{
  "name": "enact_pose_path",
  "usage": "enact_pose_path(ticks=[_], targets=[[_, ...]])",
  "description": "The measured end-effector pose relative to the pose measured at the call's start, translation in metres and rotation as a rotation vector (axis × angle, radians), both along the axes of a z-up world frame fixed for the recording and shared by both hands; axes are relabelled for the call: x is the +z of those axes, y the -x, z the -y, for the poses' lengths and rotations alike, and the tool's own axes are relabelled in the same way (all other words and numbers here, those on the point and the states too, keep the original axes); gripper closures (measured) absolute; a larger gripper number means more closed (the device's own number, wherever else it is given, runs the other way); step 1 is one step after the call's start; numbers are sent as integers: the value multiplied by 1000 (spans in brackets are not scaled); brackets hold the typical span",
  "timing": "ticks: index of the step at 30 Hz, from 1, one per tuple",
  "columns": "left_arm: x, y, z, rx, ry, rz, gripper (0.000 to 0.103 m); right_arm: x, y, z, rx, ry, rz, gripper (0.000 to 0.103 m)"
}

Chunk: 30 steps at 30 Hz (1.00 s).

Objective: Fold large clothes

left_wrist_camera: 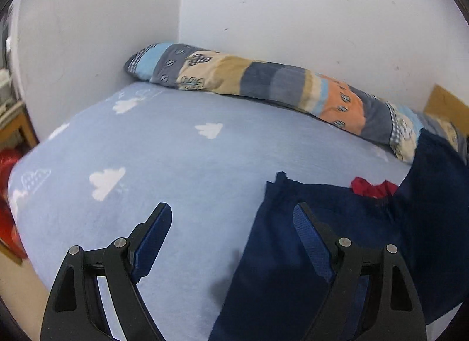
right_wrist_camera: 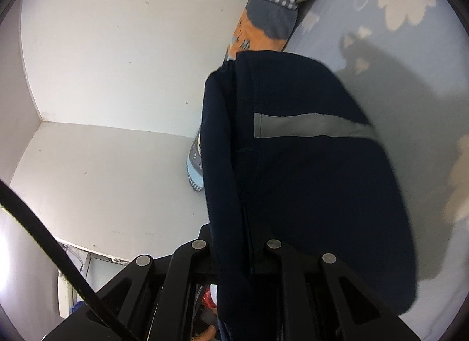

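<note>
Navy garment was the whole story here; it lay on the cloud-print bed sheet off to the right of the left gripper, whose jaws stood spread wide with nothing between them, one finger over bare sheet and the other over the cloth's near edge; the right gripper was pressed together on a bunch of that same garment, which hung away from it in a long dark drape with one grey reflective stripe across it; so the right hand already had its corner, and I'd guess the left needed to swing right to reach the free edge; long axis seemed to run from the jaws toward the patchwork bolster at the wall; count: one garment, one bolster, two grippers, plus a scrap of something red poking out by the cloth, couldn't tell what.
</note>
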<state>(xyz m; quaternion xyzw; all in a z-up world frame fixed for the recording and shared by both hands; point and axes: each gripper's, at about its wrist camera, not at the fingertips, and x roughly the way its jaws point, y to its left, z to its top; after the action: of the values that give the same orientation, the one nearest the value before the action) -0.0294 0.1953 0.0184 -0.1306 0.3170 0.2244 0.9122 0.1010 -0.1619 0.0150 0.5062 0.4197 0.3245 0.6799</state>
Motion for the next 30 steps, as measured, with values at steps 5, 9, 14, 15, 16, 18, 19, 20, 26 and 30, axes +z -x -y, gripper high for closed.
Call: enact_pose_path(ticks=[5, 9, 14, 15, 16, 18, 19, 20, 26, 30], targets=[[6, 19, -12, 29, 11, 34, 19, 7, 0, -55, 49, 17, 7, 91], [7, 32, -31, 61, 28, 43, 19, 5, 1, -101, 118, 23, 8, 96], [0, 41, -49, 97, 56, 25, 19, -26, 1, -156, 187, 173, -43, 96], [-2, 40, -49, 94, 64, 20, 19, -36, 3, -161, 198, 192, -54, 96], [-2, 39, -50, 90, 78, 22, 19, -43, 4, -165, 207, 196, -64, 96], [1, 38, -48, 92, 77, 32, 19, -52, 9, -173, 218, 176, -83, 96], [4, 39, -47, 96, 64, 44, 19, -52, 12, -178, 228, 161, -78, 96], [6, 39, -45, 98, 55, 49, 19, -49, 16, -184, 242, 153, -58, 96], [5, 41, -54, 135, 66, 52, 19, -13, 30, -246, 333, 237, 107, 99], [0, 44, -64, 139, 112, 41, 19, -44, 32, -266, 398, 278, 76, 96]])
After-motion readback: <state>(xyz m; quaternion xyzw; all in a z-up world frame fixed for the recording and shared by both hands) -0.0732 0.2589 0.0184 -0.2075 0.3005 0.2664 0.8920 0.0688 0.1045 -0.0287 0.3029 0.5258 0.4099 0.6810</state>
